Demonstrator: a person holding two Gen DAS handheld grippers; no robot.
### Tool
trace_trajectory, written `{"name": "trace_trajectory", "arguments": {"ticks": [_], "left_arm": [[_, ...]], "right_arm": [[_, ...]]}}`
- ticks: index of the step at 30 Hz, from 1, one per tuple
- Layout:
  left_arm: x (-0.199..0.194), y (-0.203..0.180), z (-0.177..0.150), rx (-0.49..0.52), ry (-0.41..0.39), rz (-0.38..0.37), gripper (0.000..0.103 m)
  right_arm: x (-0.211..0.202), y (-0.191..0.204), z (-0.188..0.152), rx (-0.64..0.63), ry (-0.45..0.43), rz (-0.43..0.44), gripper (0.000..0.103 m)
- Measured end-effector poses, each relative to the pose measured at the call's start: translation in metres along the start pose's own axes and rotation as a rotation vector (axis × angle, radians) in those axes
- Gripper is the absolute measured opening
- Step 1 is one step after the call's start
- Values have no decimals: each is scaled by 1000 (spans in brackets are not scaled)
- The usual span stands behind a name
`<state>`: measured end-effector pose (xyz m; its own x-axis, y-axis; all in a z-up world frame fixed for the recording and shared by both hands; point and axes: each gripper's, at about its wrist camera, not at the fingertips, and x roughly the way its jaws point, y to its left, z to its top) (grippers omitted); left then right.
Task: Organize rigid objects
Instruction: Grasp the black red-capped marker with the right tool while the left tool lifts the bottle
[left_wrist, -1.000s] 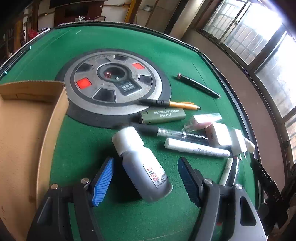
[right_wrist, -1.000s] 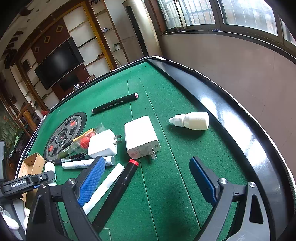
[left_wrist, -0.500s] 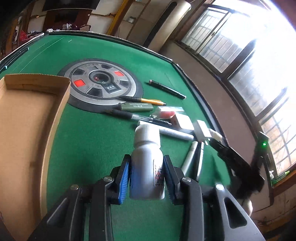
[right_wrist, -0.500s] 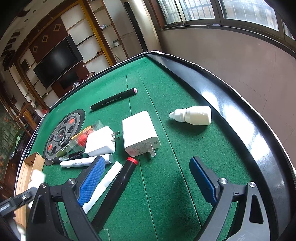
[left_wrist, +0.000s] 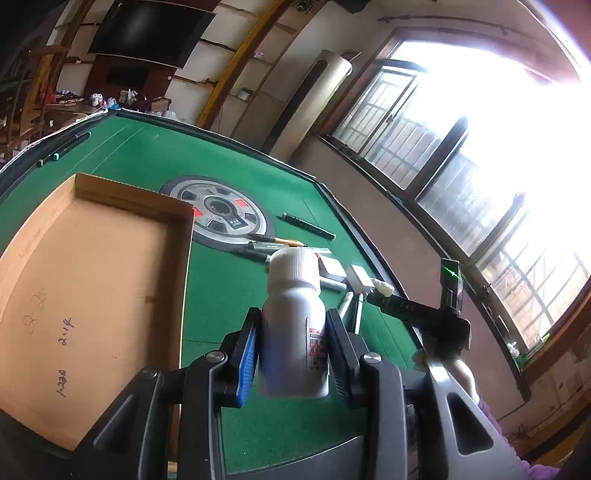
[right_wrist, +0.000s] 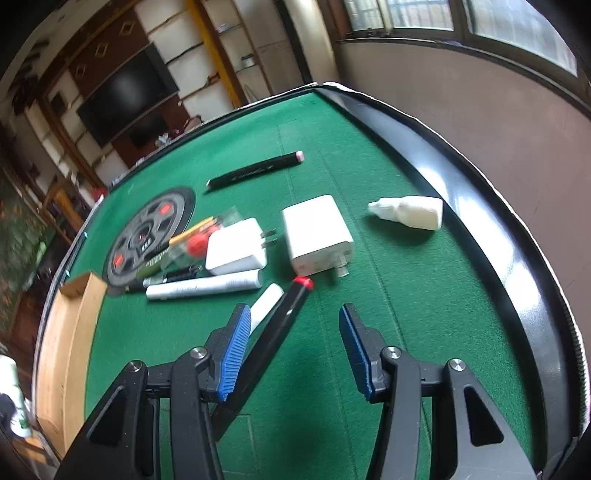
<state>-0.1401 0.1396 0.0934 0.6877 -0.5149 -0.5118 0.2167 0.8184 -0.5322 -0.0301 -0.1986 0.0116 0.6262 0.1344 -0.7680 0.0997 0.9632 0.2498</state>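
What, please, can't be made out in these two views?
- Bottle label, left wrist view: the left gripper finger covers part of it, and the print is too small to read.
- Pens by the disc, left wrist view: the bottle's cap hides their near ends.
- Black marker, right wrist view: its lower end is hidden behind the right gripper; whether a pad touches it is unclear.
- Box, right wrist view: its inside is foreshortened.

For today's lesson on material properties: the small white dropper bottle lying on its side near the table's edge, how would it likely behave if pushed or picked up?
The dropper bottle looks round-bodied and lies on its side, so a sideways push would probably roll it. Its tapered cap end may make it curve rather than roll straight. It looks like smooth rigid plastic, probably light, so it might slip between pads.
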Motion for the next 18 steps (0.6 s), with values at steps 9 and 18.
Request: {"name": "trace_trajectory", "arguments": {"ticks": [9, 18], "left_arm": [[-18, 23, -5, -34, -28, 37, 36], [-35, 42, 2, -54, -48, 70, 36]], "right_arm": [[33, 41, -26, -125, 44, -189, 33], [-8, 23, -25, 4, 14, 71, 15]]}}
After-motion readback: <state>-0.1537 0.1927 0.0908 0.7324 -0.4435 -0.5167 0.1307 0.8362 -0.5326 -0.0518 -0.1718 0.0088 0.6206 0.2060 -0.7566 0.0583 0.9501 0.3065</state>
